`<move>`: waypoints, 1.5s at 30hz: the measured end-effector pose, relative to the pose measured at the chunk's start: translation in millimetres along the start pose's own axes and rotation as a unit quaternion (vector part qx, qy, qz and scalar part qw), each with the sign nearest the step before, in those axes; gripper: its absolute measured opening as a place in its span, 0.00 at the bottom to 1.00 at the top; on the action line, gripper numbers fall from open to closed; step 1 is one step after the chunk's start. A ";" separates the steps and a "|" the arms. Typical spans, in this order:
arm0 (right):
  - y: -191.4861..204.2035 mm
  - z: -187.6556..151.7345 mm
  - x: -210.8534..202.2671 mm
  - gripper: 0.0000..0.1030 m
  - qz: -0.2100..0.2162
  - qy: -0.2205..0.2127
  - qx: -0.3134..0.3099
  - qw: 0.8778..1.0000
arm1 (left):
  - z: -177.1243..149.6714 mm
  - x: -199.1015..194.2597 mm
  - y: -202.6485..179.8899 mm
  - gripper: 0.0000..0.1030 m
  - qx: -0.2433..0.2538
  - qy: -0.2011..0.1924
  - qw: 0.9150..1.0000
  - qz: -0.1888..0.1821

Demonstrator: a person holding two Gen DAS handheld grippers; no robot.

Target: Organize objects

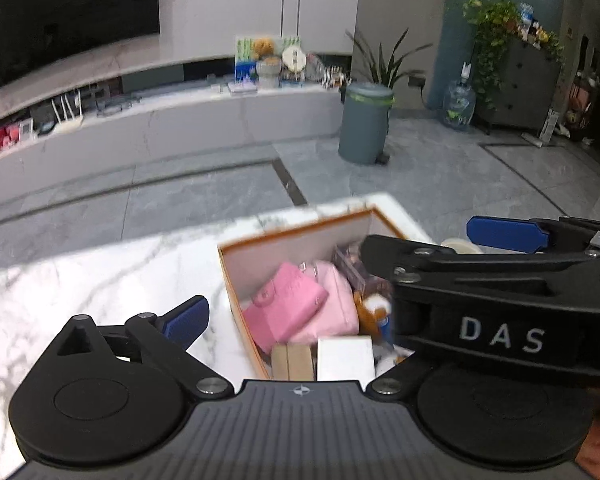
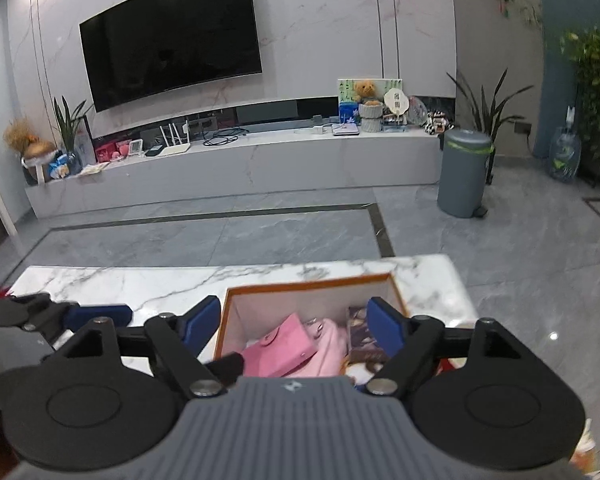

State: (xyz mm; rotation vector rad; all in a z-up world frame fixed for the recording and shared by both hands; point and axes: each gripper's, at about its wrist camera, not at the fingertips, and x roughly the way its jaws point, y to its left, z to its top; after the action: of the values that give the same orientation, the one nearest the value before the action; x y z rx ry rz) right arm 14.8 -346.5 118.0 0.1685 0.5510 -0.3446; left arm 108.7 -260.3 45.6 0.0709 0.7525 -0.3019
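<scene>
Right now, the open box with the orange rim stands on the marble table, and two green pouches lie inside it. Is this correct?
Not quite: the pouches are pink, not green. The right wrist view shows the open box with the orange rim standing on the marble table, and the two pink pouches lie inside it. The left wrist view shows the same.

Home living room. Large black wall-mounted TV point(image 2: 170, 36) on marble-look panelling, long low white media console point(image 2: 236, 168) with brown teddy bear point(image 2: 366, 91) and white router point(image 2: 175, 141), grey cylindrical pedal bin point(image 2: 465, 172), potted green plants point(image 2: 490, 110), grey marble tile floor point(image 2: 204, 240).
</scene>
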 end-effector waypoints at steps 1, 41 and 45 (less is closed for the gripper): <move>-1.8 -5.2 3.9 0.84 -0.001 0.002 0.004 1.000 | -4.4 3.0 -1.2 1.00 -0.002 0.003 1.000 -0.002; -41.8 -95.8 67.1 0.99 -0.136 0.161 -0.026 0.977 | -66.0 48.8 0.6 1.00 -0.036 0.110 0.984 0.139; -49.0 -93.9 64.0 0.99 -0.124 0.158 -0.007 0.979 | -64.6 47.5 -3.0 1.00 -0.034 0.107 0.984 0.138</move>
State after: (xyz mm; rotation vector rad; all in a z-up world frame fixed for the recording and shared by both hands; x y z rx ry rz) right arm 2.7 -386.4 1.4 0.1422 0.8931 -0.5627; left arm 97.8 -263.7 -33.9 0.1443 0.9533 -0.0030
